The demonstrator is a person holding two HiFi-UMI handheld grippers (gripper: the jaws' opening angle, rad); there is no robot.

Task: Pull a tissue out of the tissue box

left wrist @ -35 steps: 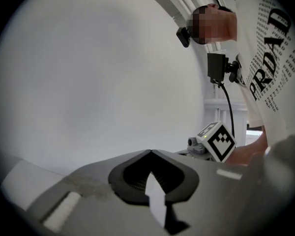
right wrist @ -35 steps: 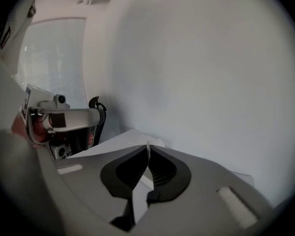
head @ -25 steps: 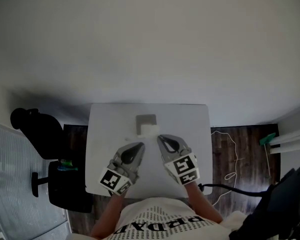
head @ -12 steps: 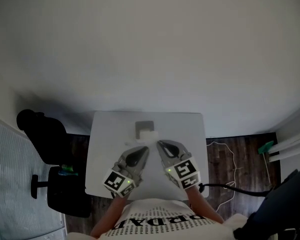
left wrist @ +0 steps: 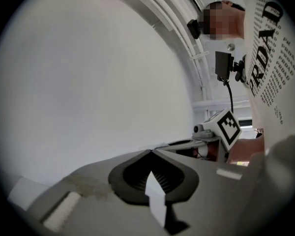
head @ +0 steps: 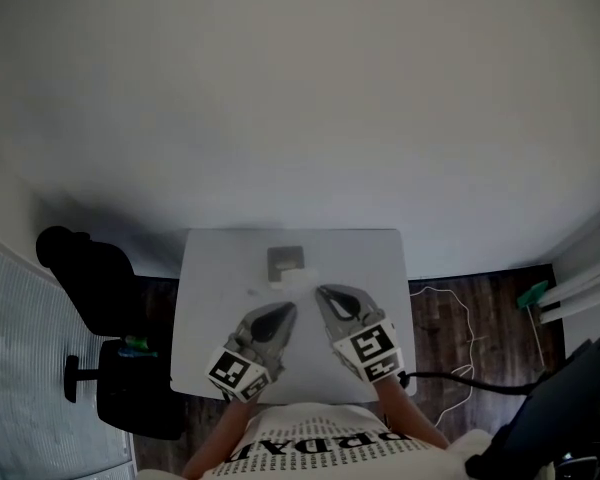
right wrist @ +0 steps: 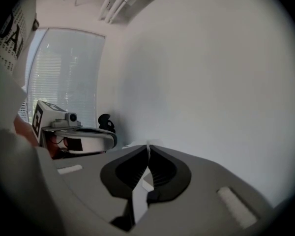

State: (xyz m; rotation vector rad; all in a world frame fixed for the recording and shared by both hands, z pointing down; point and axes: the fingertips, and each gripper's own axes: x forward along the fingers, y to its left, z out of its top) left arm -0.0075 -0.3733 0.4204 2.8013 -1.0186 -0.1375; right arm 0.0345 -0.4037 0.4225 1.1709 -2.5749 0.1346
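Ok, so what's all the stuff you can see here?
table: one, white, middle of the room.
tissue box: one, grey, far half of the table.
tissue: one, white, beside the box, toward the tools.
chair: black, left of the table; one or two, hard to tell.
floor: dark wood, around the table.
cord: one, black, on the floor at the right.
shirt: one, white with black letters, bottom edge.
left tool: one, grey, shut, over the table.
right tool: one, grey, shut, seemingly pinching the tissue.

You're facing a white wall [head: 300, 88] at 12 o'clock; a black chair [head: 90, 278] is sitting at 9, blinds [head: 20, 368] hanging at 8.
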